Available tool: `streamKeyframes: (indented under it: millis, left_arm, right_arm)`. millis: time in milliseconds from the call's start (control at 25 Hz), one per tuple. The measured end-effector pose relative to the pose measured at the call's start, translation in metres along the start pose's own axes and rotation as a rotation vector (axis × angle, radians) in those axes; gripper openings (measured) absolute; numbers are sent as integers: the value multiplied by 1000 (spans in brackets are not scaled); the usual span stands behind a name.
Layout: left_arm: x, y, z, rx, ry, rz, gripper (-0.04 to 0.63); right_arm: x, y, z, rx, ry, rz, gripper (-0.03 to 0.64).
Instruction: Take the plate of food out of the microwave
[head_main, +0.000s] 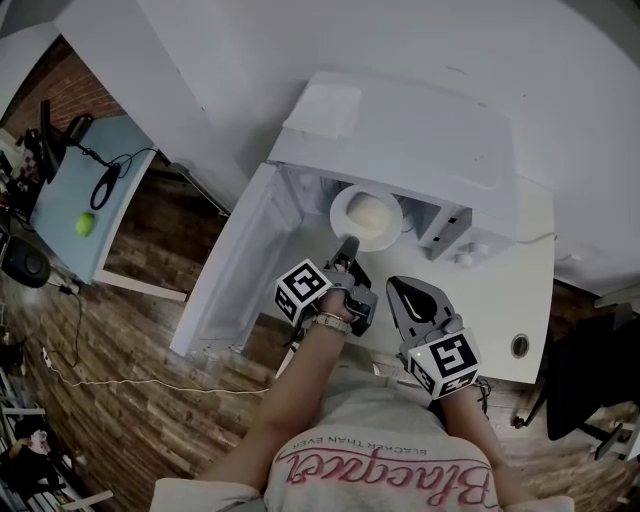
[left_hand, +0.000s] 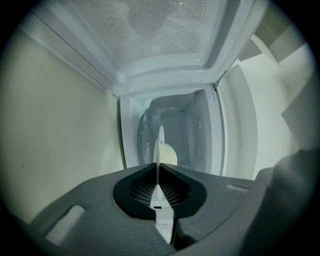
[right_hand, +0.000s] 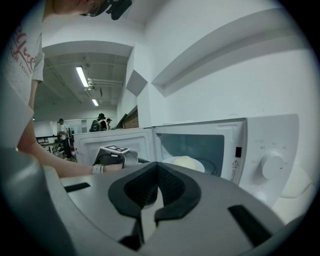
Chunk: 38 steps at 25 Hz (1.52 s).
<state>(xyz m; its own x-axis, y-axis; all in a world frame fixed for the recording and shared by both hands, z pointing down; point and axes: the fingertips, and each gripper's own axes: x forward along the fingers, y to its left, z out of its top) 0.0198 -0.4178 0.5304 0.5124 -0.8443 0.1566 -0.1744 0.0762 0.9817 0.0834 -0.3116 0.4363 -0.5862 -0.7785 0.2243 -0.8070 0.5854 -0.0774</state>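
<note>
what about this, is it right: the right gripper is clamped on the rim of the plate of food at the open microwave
Not quite: the left gripper is the one clamped on the rim of the plate, as the left gripper view shows. The right gripper is shut on nothing, outside the open microwave. The rest holds.

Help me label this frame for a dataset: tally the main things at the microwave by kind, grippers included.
Microwave: 1
Plate: 1
Mound of pale food: 1
Grippers: 2 (left gripper, right gripper)
White table: 1
Total: 6
</note>
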Motion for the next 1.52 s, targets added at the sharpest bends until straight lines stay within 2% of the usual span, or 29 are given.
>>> streamKeyframes:
  millis: [400, 920, 1520]
  left_arm:
    - [-30, -6, -13, -22, -23, -31, 17]
    - [-63, -19, -28, -14, -45, -57, 17]
    - [-87, -28, -41, 2, -25, -74, 18]
  right_arm:
    - [-22, 12, 1, -13, -20, -4, 11]
    - [-46, 25, 7, -20, -51, 8, 11]
    - [-65, 42, 11, -7, -81, -5, 11]
